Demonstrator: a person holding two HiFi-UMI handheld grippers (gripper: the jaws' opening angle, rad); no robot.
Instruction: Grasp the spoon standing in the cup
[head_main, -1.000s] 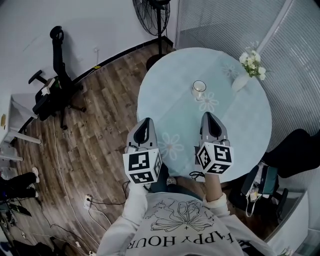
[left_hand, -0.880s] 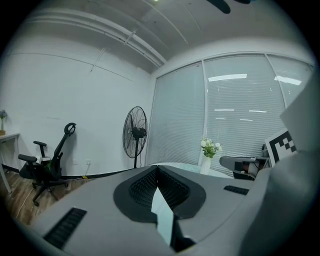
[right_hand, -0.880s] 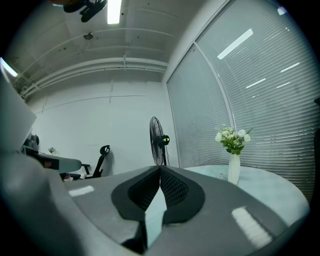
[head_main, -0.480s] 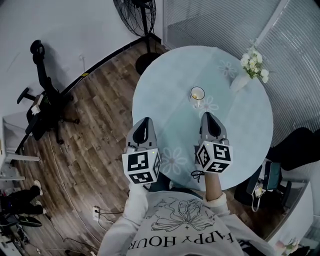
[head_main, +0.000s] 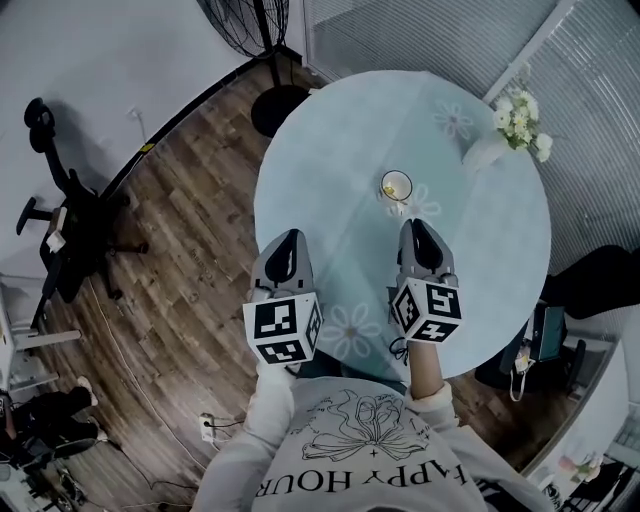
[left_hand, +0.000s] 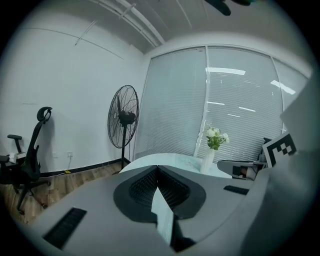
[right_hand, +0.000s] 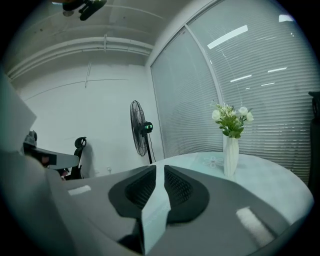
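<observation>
A small white cup stands near the middle of the round table, which has a pale teal cloth. The spoon in it is too small to make out beyond a pale bit at the cup's near rim. My right gripper hovers just on the near side of the cup and points at it. Its jaws are opening, and a narrow gap with nothing in it shows in the right gripper view. My left gripper is held over the table's near left edge, its jaws shut and empty. The cup is hidden in both gripper views.
A white vase of flowers stands at the table's far right edge and also shows as the vase and the vase. A standing fan and an office chair are on the wood floor to the left.
The head view has swung, so the room and floor have slid across the picture. Both grippers stay side by side. The cup now lies slightly nearer the right gripper's tip.
</observation>
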